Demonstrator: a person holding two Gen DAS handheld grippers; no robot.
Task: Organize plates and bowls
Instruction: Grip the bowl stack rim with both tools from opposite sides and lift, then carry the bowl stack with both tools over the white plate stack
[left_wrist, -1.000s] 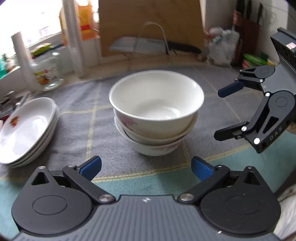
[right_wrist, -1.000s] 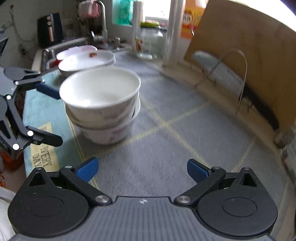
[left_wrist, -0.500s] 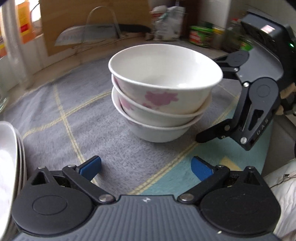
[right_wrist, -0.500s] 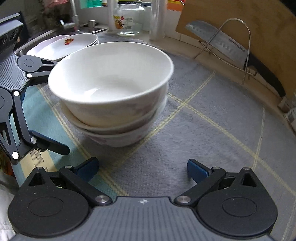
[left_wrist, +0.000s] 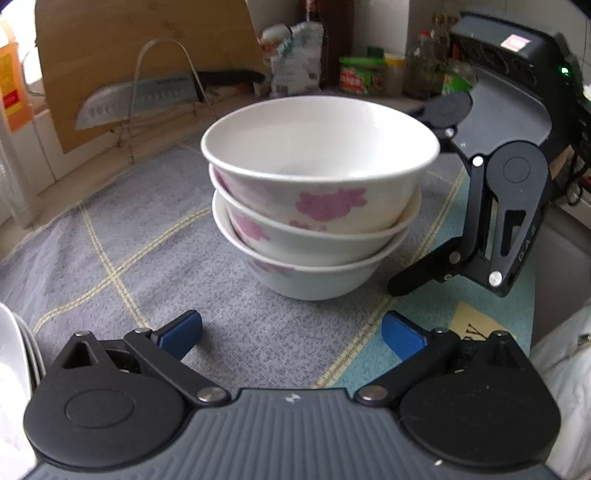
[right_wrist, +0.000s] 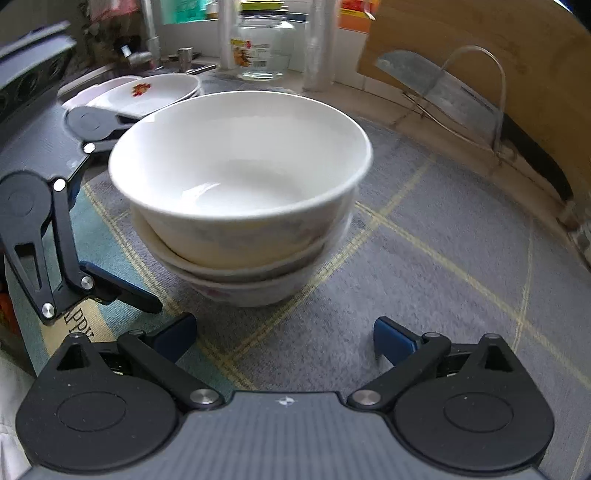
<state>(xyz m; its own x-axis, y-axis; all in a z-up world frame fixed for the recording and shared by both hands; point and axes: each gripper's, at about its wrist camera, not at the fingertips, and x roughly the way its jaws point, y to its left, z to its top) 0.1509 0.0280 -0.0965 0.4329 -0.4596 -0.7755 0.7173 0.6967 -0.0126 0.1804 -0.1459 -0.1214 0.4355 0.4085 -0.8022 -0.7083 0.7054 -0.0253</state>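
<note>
Three white bowls with pink flowers are nested in a stack (left_wrist: 317, 206) on the grey mat, also shown in the right wrist view (right_wrist: 240, 192). My left gripper (left_wrist: 291, 330) is open, just short of the stack's base. My right gripper (right_wrist: 284, 336) is open on the stack's other side, its fingers straddling the stack in the left wrist view (left_wrist: 424, 206). A stack of white plates (right_wrist: 147, 92) with a red motif lies behind the bowls, near the sink; its edge (left_wrist: 14, 354) shows at far left.
A wooden cutting board (left_wrist: 140, 48) leans at the back with a cleaver (left_wrist: 140, 99) in a wire rack. A glass jar (right_wrist: 262, 48) and bottles stand by the window. Packets and jars (left_wrist: 362, 74) line the back right. The left gripper's body (right_wrist: 37, 221) sits left of the bowls.
Both grippers have closed in on the bowl stack from opposite sides and dropped lower; the stack now fills each view. The bowls have not moved.
</note>
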